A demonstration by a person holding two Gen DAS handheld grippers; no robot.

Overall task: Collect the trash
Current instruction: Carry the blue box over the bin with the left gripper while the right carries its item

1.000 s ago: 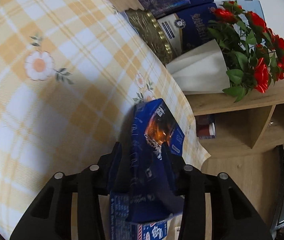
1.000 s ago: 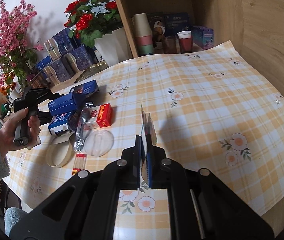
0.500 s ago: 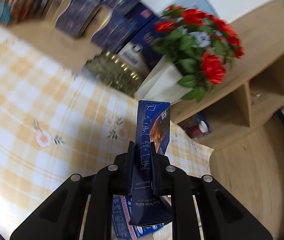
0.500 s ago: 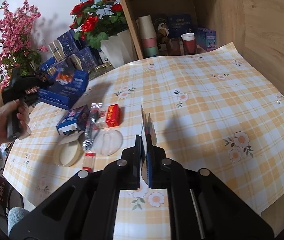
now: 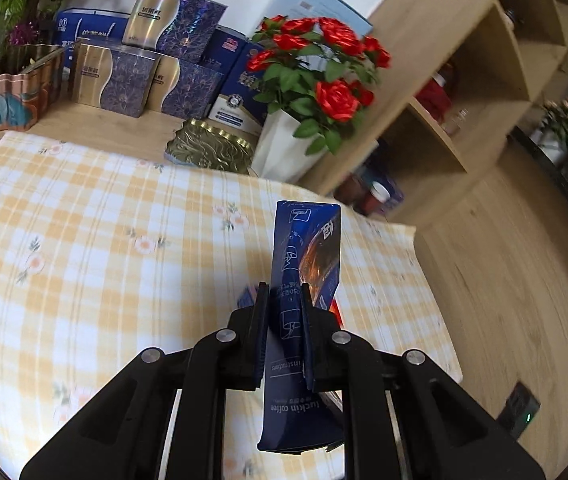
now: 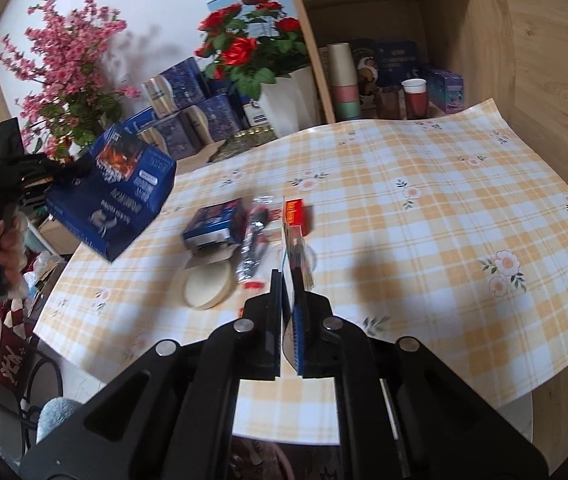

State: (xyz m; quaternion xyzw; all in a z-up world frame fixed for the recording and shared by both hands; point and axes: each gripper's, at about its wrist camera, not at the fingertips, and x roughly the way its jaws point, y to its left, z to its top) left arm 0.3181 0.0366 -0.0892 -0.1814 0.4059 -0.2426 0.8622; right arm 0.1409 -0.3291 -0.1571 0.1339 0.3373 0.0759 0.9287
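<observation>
Right wrist view, from the left edge: a person's hand point(image 6: 1, 248) grips the handle of the left gripper point(image 6: 68, 171), whose jaws are clamped on a flattened dark-blue cardboard coffee box point(image 6: 113, 196). The box hangs in the air, tilted, off the left edge of the counter point(image 6: 444, 216), which wears a yellow-and-white checked cloth with small flowers. Further right, litter lies on the cloth: a round beige tape roll point(image 6: 207, 286), a small blue-and-white carton point(image 6: 215, 222) just behind it, a crumpled clear-and-dark plastic wrapper point(image 6: 252, 245) touching the carton's right side, and a small red box point(image 6: 294, 211) beside that. In the foreground the right gripper point(image 6: 288, 300) has its jaws nearly shut on a thin flat card with a blue edge point(image 6: 292, 280), held upright above the cloth.

Left wrist view, again left to right: gold-and-purple gift boxes point(image 5: 139, 76) stand stacked on a wooden ledge behind the counter, then a white pot of red artificial roses point(image 5: 316, 80), then a wooden shelf unit point(image 5: 484, 80). Low in the middle, the left gripper's jaws pinch the same coffee box edge-on (its narrow printed side faces the camera), and it stands up between them, clear of the cloth.
</observation>
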